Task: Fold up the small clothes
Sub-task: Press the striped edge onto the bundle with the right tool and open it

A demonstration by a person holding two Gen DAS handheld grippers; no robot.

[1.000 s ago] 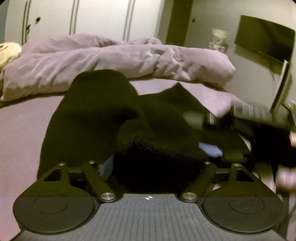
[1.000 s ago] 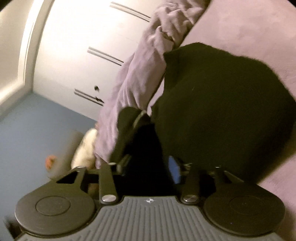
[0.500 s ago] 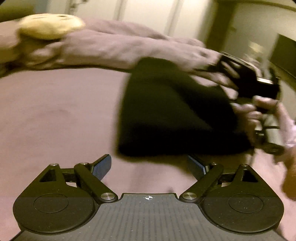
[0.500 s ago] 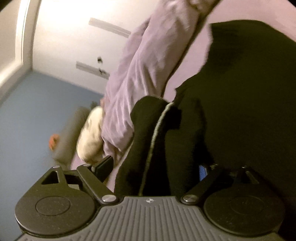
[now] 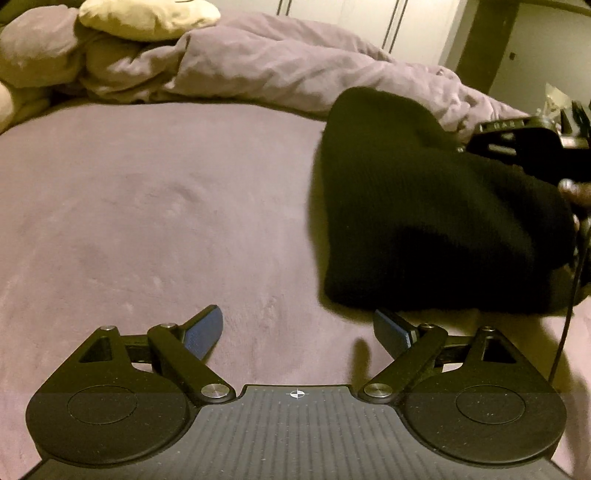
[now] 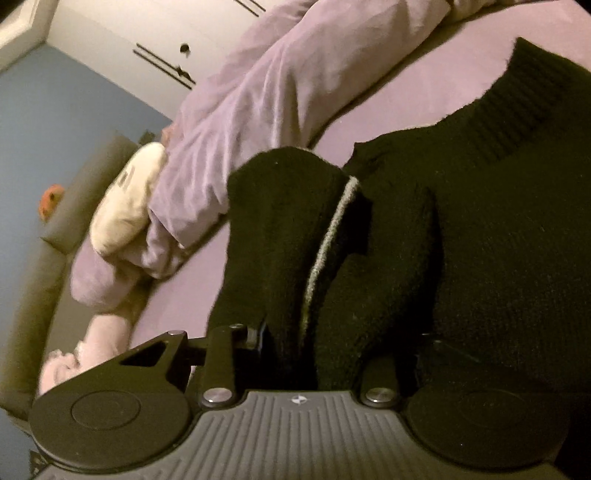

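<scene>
A black knit garment [image 5: 424, 218] lies folded on the purple bed sheet [image 5: 147, 206], to the right in the left wrist view. My left gripper [image 5: 299, 328] is open and empty, just in front of the garment's near edge and left of it. My right gripper [image 6: 314, 350] is shut on a bunched fold of the black garment [image 6: 480, 221], which has a thin grey seam line. Its fingertips are hidden by the cloth. The right gripper also shows at the garment's far right edge in the left wrist view [image 5: 517, 144].
A rumpled lilac duvet [image 5: 277, 62] runs along the back of the bed, with cream pillows [image 5: 147, 18] at the back left. White wardrobe doors [image 6: 147, 48] stand behind. A broad stretch of bare sheet lies left of the garment.
My left gripper has let go of the garment, opened and drawn back to the left. The garment now lies folded over, with the right gripper still holding its edge.
</scene>
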